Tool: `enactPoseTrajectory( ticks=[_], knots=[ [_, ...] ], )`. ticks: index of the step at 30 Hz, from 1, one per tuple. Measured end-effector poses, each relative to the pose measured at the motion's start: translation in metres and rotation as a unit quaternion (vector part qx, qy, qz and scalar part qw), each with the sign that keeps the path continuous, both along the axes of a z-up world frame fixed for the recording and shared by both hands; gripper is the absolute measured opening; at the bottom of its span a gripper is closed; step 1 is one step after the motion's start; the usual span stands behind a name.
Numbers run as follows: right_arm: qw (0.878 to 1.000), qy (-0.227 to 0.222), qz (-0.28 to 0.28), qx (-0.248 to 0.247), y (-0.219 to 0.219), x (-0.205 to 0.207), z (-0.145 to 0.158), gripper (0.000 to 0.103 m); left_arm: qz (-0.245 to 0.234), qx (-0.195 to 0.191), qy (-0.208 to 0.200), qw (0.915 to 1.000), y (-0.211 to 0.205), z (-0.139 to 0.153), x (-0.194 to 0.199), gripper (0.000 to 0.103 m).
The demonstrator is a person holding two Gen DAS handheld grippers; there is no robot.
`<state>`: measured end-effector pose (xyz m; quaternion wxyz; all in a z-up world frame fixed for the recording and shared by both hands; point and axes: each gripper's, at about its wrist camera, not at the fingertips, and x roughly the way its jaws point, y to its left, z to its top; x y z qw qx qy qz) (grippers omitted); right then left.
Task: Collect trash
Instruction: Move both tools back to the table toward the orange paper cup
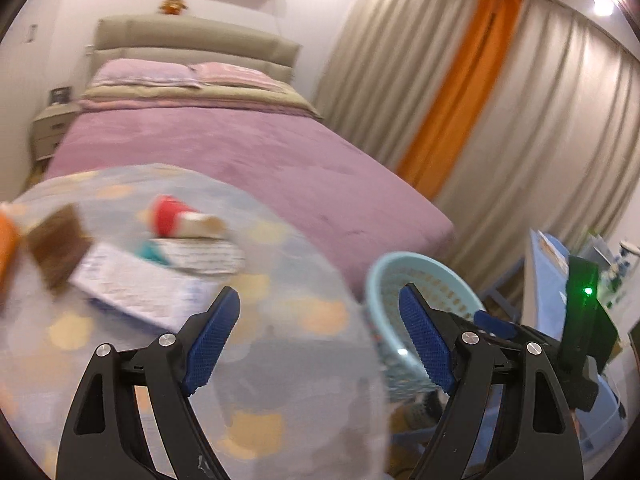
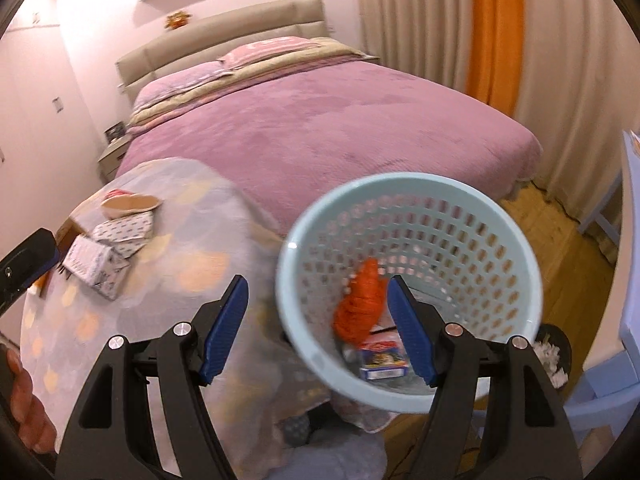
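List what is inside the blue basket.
Inside the basket lie a crumpled orange wrapper and a small printed box. Something silvery sits beside the box, too blurred to name. The right tool's finger covers part of the bottom.

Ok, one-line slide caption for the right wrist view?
Open right tongs above a light blue basket holding an orange wad and small carton, beside the cloth-covered table.

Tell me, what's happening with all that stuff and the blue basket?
Someone is tidying up trash using two hand-held grippers. Both the left gripper and the right gripper have open jaws and hold nothing. The blue basket already has an orange wrapper and a small box inside. Patterned boxes and a red-and-white item lie on the round table, not yet collected.
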<state>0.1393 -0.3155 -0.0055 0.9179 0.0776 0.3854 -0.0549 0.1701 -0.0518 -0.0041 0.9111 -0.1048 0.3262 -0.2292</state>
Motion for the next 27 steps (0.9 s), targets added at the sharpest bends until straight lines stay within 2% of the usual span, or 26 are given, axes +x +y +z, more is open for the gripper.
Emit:
enactPoseTrajectory(
  ticks=[8,16,19,24,27],
  knots=[
    [0.996,-0.002,0.083,-0.031,0.079,0.021,0.005,0.068,0.107,0.010,0.004,0.9942,0.108,0.000,0.004,0.080],
    [0.987,-0.005,0.153,-0.054,0.149,0.047,0.008,0.068,0.201,0.023,0.019,0.9792,0.216,-0.005,0.024,0.080],
    [0.984,-0.003,0.169,-0.061,0.169,0.060,0.007,0.070,0.229,0.034,0.025,0.9724,0.250,-0.010,0.034,0.085],
    [0.981,0.005,0.183,-0.065,0.194,0.087,0.002,0.073,0.258,0.027,0.042,0.9648,0.299,-0.026,0.052,0.085],
    [0.978,0.012,0.197,-0.063,0.205,0.101,-0.004,0.073,0.247,0.015,0.054,0.9674,0.317,-0.036,0.062,0.085]
  ],
)
